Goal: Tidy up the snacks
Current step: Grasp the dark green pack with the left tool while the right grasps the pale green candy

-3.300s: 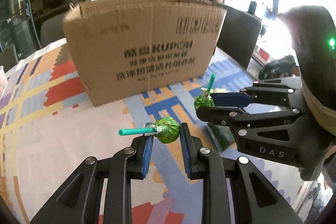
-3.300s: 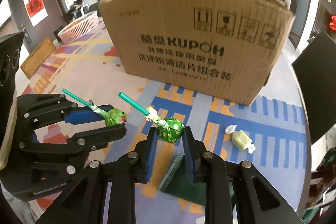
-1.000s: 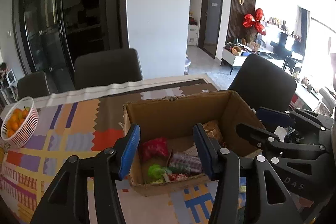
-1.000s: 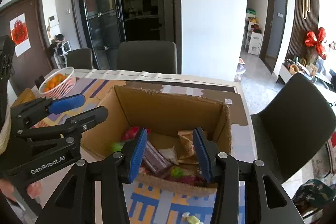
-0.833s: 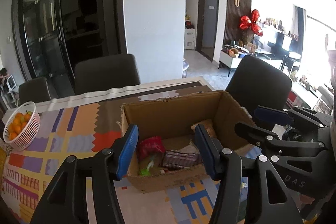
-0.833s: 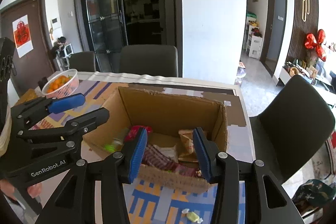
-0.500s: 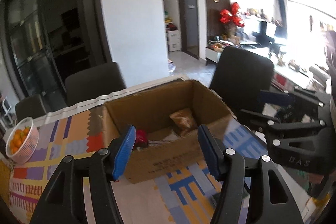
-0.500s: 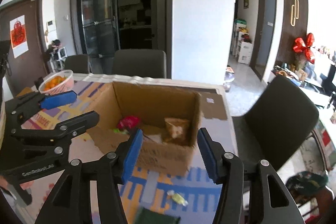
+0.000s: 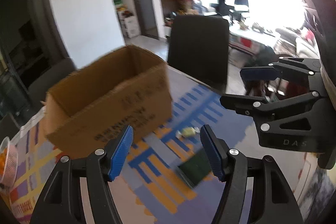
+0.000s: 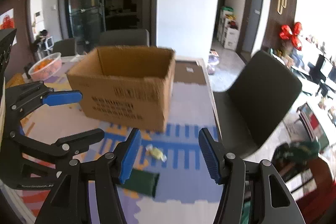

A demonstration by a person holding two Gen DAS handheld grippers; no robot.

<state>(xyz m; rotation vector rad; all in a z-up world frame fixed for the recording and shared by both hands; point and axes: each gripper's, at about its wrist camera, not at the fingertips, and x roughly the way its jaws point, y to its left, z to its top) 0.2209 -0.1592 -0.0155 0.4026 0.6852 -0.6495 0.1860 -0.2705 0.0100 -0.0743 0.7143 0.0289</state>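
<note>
The left claw [image 9: 166,149] was black plastic with cut-out triangular windows in its arms, silver screw heads at the joints, and ribbed blue pads [image 9: 120,152] on the inner faces. The right claw [image 10: 168,155] matched it: black frame, silver screws, blue ribbed pads [image 10: 209,157]. Seen from the left wrist, its body bore pale letters "DAS" and a tan band.

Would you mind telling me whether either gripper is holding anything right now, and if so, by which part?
Nothing is held. The left gripper and the right gripper are both open, with only the table seen between their fingers.
</note>
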